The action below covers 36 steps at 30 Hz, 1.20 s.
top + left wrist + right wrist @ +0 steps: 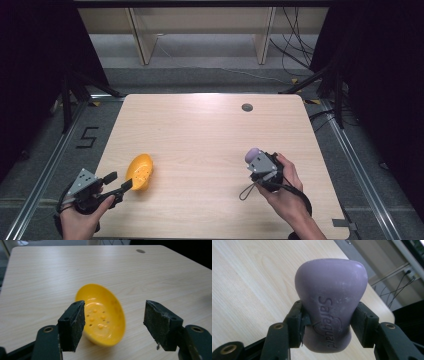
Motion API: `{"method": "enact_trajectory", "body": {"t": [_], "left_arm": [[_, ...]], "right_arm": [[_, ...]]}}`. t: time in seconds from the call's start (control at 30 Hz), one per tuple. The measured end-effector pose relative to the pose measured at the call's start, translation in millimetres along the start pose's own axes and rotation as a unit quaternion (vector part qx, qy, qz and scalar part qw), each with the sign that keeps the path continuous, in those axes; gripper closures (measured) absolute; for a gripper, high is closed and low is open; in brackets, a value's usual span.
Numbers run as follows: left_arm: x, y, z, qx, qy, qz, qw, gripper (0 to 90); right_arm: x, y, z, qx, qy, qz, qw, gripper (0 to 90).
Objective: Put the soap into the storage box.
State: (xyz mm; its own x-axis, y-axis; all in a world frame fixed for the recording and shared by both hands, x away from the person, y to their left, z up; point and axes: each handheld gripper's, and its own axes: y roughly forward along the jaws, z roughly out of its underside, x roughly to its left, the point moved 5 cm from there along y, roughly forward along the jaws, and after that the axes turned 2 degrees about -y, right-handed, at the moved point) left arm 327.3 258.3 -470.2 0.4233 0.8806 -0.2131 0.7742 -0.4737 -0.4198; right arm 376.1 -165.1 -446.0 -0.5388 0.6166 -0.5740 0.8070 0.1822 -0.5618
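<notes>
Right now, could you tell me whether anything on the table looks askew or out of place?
Yes: the yellow soap dish is tipped up on its edge rather than lying flat, between the open jaws of the left gripper. The purple soap sits clamped in the right gripper.

Glossy yellow plastic dish (105,315), matt purple soap bar (329,302) (embossed lettering), pale wood-grain table (200,125).
</notes>
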Motion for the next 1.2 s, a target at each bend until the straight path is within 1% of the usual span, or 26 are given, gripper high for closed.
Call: {"method": "enact_trajectory", "body": {"t": [0.03,0.07,0.1,0.13,0.17,0.23,0.33,0.37,0.43,0.5,0.6,0.63,0.7,0.73,0.77,0.8,0.83,0.87,0.9,0.93,1.0,1.03,1.07,1.1,1.17,1.2], "left_arm": [[0.0,0.0,0.0,0.000,0.000,0.000,1.0000,32.7],[-8.4,2.6,-6.2,0.002,0.011,0.013,0.9999,32.7],[-8.4,2.6,-6.2,0.002,0.011,0.013,0.9999,32.7],[-13.8,4.4,-10.1,0.004,0.016,0.021,0.9996,32.7],[-20.9,7.1,-15.7,0.006,0.024,0.031,0.9992,32.7],[-29.1,10.5,-21.7,0.011,0.035,0.046,0.9983,32.7],[-41.2,16.9,-29.4,0.018,0.047,0.068,0.9964,32.7],[-45.4,19.0,-31.6,0.023,0.050,0.074,0.9957,32.7],[-49.4,21.5,-33.8,0.025,0.054,0.081,0.9950,32.7],[-61.8,29.6,-39.3,0.040,0.070,0.106,0.9911,32.7],[-74.5,37.3,-44.9,0.054,0.082,0.123,0.9876,32.7],[-78.9,39.7,-46.9,0.058,0.086,0.127,0.9865,32.7],[-86.5,45.6,-51.4,0.064,0.097,0.141,0.9832,32.7],[-90.7,48.4,-53.8,0.066,0.097,0.143,0.9827,32.7],[-93.5,51.3,-55.8,0.071,0.104,0.148,0.9810,32.7],[-93.5,51.3,-55.8,0.071,0.104,0.148,0.9810,32.6],[-96.7,54.5,-57.4,0.074,0.105,0.153,0.9798,32.6],[-103.0,60.6,-60.3,0.083,0.112,0.163,0.9768,32.6],[-103.0,60.6,-60.3,0.083,0.112,0.163,0.9768,32.7],[-107.9,65.2,-61.8,0.081,0.114,0.169,0.9756,32.7],[-118.4,72.7,-64.3,0.093,0.116,0.186,0.9714,32.6],[-122.3,76.1,-65.2,0.092,0.117,0.192,0.9700,32.6],[-126.2,78.9,-65.7,0.094,0.118,0.196,0.9690,32.7],[-130.3,81.8,-66.4,0.095,0.122,0.201,0.9674,32.7],[-139.4,87.5,-66.8,0.098,0.118,0.209,0.9657,32.7],[-143.5,90.3,-67.7,0.099,0.126,0.215,0.9634,32.7]], "right_arm": [[0.0,0.0,0.0,0.000,0.000,0.000,1.0000,50.0],[3.7,-1.1,-1.9,-0.001,-0.029,0.005,0.9996,50.0],[3.7,-1.1,-1.9,-0.001,-0.029,0.005,0.9996,50.0],[4.9,-1.3,-2.6,-0.001,-0.037,0.008,0.9993,50.0],[10.2,-2.6,-5.5,-0.008,-0.055,0.014,0.9984,50.0],[13.2,-3.8,-7.7,-0.014,-0.074,0.018,0.9970,50.0],[18.2,-6.5,-11.9,-0.023,-0.086,0.021,0.9958,50.0],[18.6,-7.1,-13.2,-0.024,-0.094,0.029,0.9948,50.0],[21.9,-8.9,-15.7,-0.032,-0.102,0.032,0.9938,50.0],[22.7,-10.6,-17.7,-0.034,-0.122,0.040,0.9911,50.0],[25.2,-13.1,-20.8,-0.036,-0.153,0.044,0.9866,50.0],[27.8,-13.8,-20.9,-0.036,-0.147,0.046,0.9874,50.0],[30.5,-14.8,-21.8,-0.036,-0.159,0.052,0.9853,50.0],[32.0,-15.1,-22.4,-0.038,-0.165,0.053,0.9842,50.0],[34.5,-15.5,-23.0,-0.041,-0.167,0.053,0.9837,50.0],[36.3,-16.0,-23.7,-0.042,-0.175,0.055,0.9822,50.0],[36.3,-16.0,-23.7,-0.042,-0.175,0.055,0.9822,50.0],[39.9,-16.1,-25.1,-0.046,-0.190,0.061,0.9788,50.0],[39.9,-16.1,-25.1,-0.046,-0.190,0.061,0.9788,50.0],[41.5,-16.4,-25.2,-0.045,-0.190,0.063,0.9786,50.0],[44.9,-17.5,-28.5,-0.053,-0.223,0.067,0.9711,50.0],[47.5,-16.8,-27.5,-0.051,-0.212,0.069,0.9736,50.0],[47.8,-16.8,-27.8,-0.049,-0.223,0.070,0.9712,50.0],[49.8,-17.4,-27.9,-0.048,-0.220,0.071,0.9717,50.0],[50.6,-16.3,-28.5,-0.052,-0.230,0.072,0.9691,50.0],[52.4,-16.4,-28.4,-0.051,-0.226,0.073,0.9701,50.0]]}}
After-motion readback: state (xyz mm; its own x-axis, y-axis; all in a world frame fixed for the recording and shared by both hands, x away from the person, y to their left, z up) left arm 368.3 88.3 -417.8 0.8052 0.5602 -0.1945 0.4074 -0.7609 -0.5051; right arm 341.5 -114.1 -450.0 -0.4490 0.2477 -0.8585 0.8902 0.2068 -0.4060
